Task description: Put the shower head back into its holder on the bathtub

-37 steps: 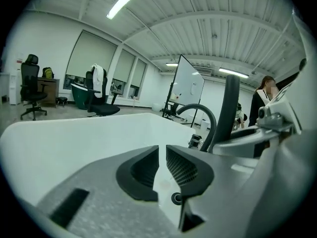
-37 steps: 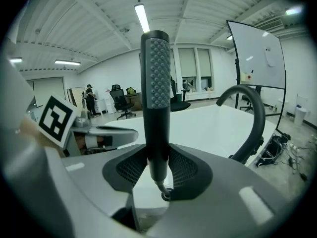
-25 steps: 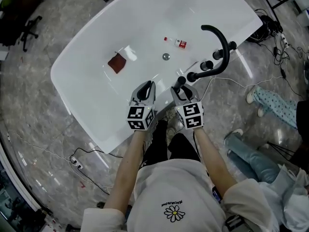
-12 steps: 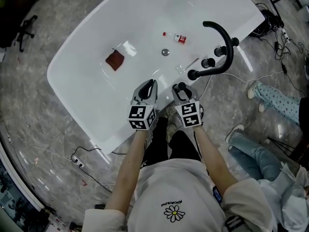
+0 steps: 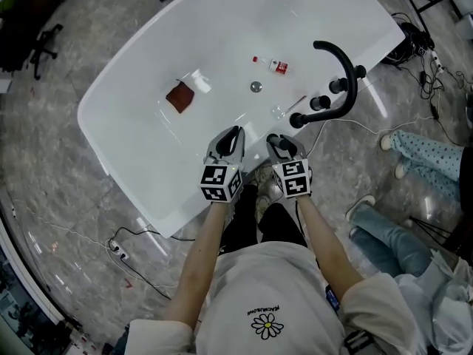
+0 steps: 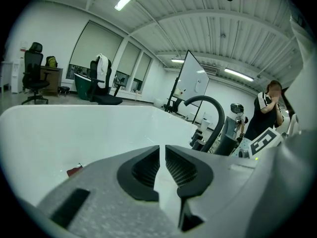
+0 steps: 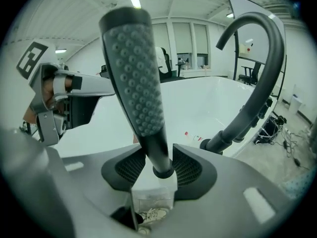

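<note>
The black shower head (image 7: 133, 68), with a studded face and a round handle, stands upright at the near rim of the white bathtub (image 5: 148, 87). Its lower end sits in a clear holder (image 7: 151, 195). My right gripper (image 7: 158, 170) surrounds the handle's neck. Its jaws have just been opening and lie loosely on either side of the handle. In the head view the right gripper (image 5: 279, 143) is at the rim, with the shower head (image 5: 275, 137) dark at its tip. My left gripper (image 5: 233, 135) (image 6: 162, 157) hovers beside it, its jaws nearly together and nothing between them.
A black arched faucet spout (image 5: 344, 72) with round knobs (image 5: 320, 103) rises at the tub's right rim. In the tub lie a red-brown cloth (image 5: 179, 96), a small bottle (image 5: 275, 66) and the drain (image 5: 256, 87). Another person's legs (image 5: 384, 235) and cables are on the floor at right.
My right gripper has come down a little toward the tub rim with the shower head. The left gripper has kept its place.
</note>
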`<action>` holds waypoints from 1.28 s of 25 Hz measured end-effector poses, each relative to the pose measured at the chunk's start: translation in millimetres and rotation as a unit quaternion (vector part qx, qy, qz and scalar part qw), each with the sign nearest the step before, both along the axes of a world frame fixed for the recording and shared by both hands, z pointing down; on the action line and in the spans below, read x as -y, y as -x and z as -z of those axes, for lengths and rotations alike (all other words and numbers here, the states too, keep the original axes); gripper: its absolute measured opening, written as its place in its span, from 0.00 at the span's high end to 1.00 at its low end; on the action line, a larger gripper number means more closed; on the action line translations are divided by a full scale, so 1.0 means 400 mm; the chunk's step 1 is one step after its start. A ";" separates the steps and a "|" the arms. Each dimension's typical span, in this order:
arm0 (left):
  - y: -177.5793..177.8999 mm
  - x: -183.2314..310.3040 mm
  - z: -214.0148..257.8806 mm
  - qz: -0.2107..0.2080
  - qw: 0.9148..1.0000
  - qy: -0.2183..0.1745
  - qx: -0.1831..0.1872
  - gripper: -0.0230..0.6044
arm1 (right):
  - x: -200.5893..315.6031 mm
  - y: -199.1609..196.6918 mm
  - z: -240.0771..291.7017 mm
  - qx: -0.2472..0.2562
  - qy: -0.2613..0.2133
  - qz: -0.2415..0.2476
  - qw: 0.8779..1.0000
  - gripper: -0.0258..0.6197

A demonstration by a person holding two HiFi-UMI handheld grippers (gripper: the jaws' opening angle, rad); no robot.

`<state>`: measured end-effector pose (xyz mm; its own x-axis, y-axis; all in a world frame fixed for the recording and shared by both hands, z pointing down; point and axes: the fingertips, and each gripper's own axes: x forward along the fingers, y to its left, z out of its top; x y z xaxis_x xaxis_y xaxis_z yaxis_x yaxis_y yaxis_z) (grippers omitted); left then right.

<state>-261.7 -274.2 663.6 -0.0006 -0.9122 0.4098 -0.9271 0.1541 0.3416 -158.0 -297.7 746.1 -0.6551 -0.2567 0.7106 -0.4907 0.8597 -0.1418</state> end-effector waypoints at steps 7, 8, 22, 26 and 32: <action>0.007 -0.003 0.103 0.010 0.999 -0.035 0.015 0.91 | 0.007 0.013 0.177 0.071 -0.033 -0.014 0.997 0.68; 0.009 -0.007 0.129 0.013 0.999 -0.044 0.018 0.91 | 0.004 0.014 0.216 0.086 -0.039 -0.015 0.995 0.68; -0.107 -0.137 0.632 0.032 0.972 -0.197 0.125 0.91 | -0.062 -0.126 0.867 0.303 -0.167 -0.042 0.937 0.95; -0.166 -0.200 0.761 0.028 0.960 -0.239 0.141 0.95 | -0.135 -0.184 1.007 0.347 -0.196 -0.032 0.917 0.95; -0.247 -0.263 0.876 0.018 0.946 -0.298 0.127 0.96 | -0.221 -0.252 1.126 0.388 -0.226 -0.014 0.893 0.95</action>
<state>-162.9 -168.9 313.1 -0.0658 -0.9788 -0.1940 -0.9886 0.0376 0.1456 -57.2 -209.5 295.6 -0.8945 -0.4262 -0.1351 -0.4175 0.9043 -0.0888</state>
